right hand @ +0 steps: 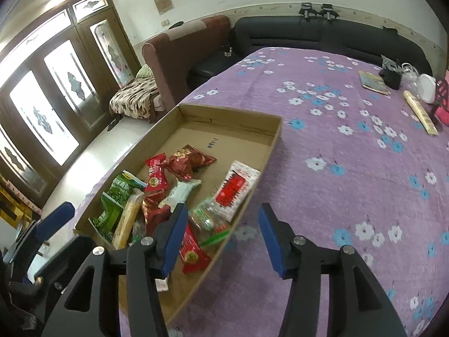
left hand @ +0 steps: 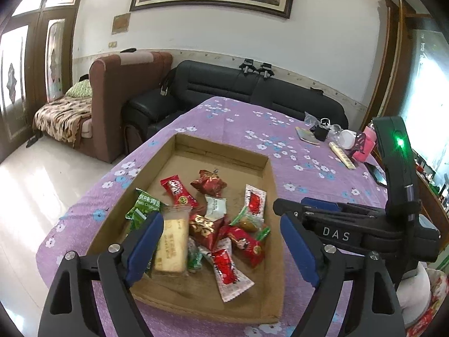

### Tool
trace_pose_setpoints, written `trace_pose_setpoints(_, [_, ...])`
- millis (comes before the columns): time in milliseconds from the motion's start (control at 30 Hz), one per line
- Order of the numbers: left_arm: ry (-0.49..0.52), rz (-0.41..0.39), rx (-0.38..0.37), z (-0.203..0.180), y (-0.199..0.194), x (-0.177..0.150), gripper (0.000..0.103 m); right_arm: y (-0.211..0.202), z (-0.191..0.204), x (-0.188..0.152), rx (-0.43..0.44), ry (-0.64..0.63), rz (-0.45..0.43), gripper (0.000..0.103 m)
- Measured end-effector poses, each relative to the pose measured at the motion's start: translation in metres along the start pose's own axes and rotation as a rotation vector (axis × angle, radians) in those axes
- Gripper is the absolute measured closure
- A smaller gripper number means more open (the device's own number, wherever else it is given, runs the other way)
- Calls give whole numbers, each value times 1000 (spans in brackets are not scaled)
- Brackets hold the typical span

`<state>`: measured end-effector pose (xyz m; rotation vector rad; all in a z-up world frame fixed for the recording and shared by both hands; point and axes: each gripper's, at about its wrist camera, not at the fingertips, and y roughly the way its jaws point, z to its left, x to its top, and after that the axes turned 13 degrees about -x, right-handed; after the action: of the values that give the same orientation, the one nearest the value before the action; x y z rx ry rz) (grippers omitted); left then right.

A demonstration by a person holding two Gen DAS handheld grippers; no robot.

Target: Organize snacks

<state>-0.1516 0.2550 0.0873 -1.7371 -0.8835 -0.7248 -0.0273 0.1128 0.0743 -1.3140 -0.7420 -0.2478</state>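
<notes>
Both grippers, left gripper (left hand: 221, 241) and right gripper (right hand: 221, 238), gape empty above boxed snacks (left hand: 213, 224)

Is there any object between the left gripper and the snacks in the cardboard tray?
Nothing visible is in the way. The left gripper is open and empty above the snack pile in the cardboard tray. The right gripper, also open, hangs over the tray's right wall, beside that path rather than in it.

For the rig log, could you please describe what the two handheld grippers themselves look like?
The left gripper and right gripper both have black, angular linkage frames with silver pivot bolts and flat blue finger pads. The right one's body shows white "DAS" lettering and a green indicator light.
</notes>
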Motion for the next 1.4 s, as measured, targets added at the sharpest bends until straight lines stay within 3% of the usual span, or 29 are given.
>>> trace_pose_setpoints(200, [55,-22,26,-22,-9,0,15,-12,-18,-10,3,34,-11,51])
trace_pose_setpoints(333, [106,-82,77,-38,-25,0,15,-23,-25,-17,4,36,-33,51])
trace_pose_setpoints(433, [155,-185,146,-53,-48,1,7,-35,-27,-23,1,21,-62,51])
trace_pose_setpoints(467, [172,-234,174,-59,-58,1,0,-40,-27,-25,-1,10,-75,50])
trace_pose_setpoints(600, [228,-422,210,-78,-101,0,0,-59,-18,-36,-17,-45,-134,47])
trace_pose_setpoints(667, [205,-450,218,-79,-110,-1,0,-68,-13,-41,-20,-67,-165,44])
trace_pose_setpoints(733, [187,-442,215,-77,-110,-2,0,-77,-7,-47,-12,-82,-190,43])
trace_pose_setpoints(833, [163,-370,175,-71,-103,-1,0,-86,0,-55,2,-101,-213,41])
trace_pose_setpoints(1000, [145,-316,192,-72,-95,-5,0,-93,15,-72,5,-146,-238,34])
trace_pose_setpoints(1400, [13,-232,168,-46,-73,-10,0,-75,17,-90,23,-136,-169,33])
